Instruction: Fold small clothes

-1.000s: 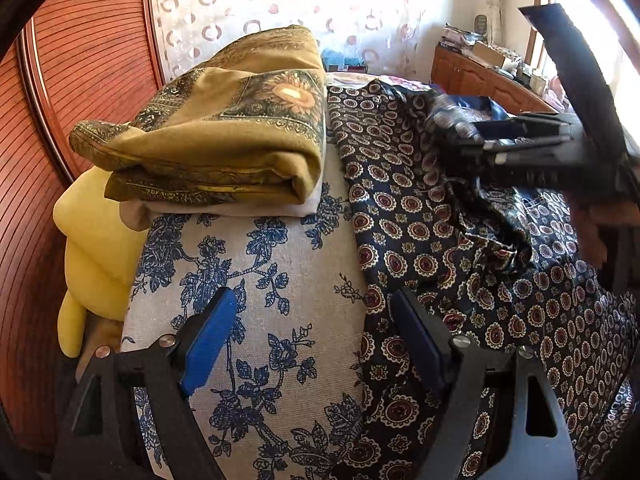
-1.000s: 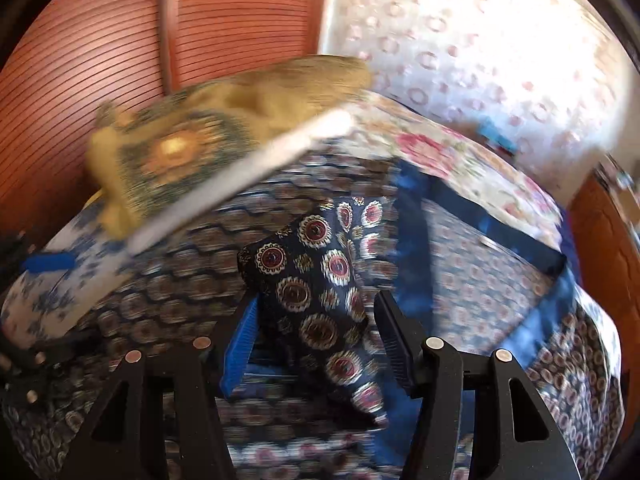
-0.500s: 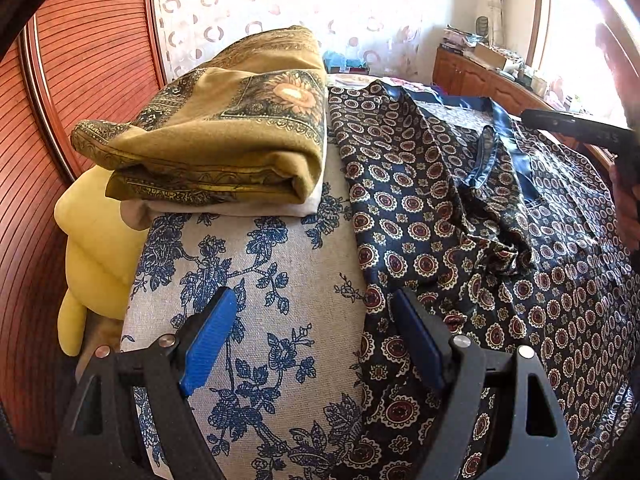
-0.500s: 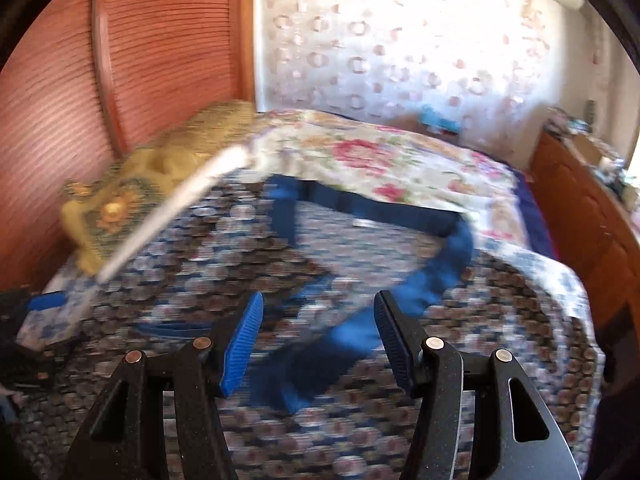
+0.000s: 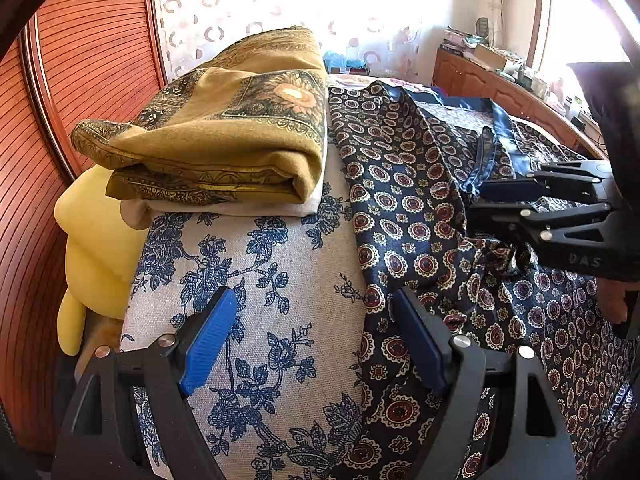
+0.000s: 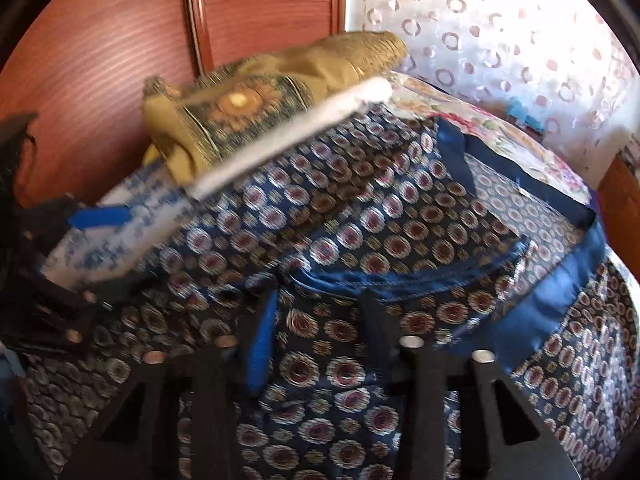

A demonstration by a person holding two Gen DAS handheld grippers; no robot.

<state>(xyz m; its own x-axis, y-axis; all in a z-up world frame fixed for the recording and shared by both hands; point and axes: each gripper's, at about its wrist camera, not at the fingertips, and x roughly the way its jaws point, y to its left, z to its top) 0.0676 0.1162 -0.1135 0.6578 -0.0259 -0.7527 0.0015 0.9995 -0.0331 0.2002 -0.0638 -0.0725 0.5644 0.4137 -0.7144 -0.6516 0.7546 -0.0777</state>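
Partly blurred, the right gripper [image 6: 316,340] is seen low on the navy patterned shirt [image 5: 404,204], fingers apart with a fold between them. The shirt lies rumpled on the bed [image 5: 256,264] beside the folded mustard blanket [image 5: 224,136]. The left gripper [image 5: 316,344] is held wide apart, empty.

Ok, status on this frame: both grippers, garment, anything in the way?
Left gripper open, over floral cover. Right gripper down on patterned garment, jaws look open, blurred. Folded mustard cloth stacked beside garment, apart from both grippers.
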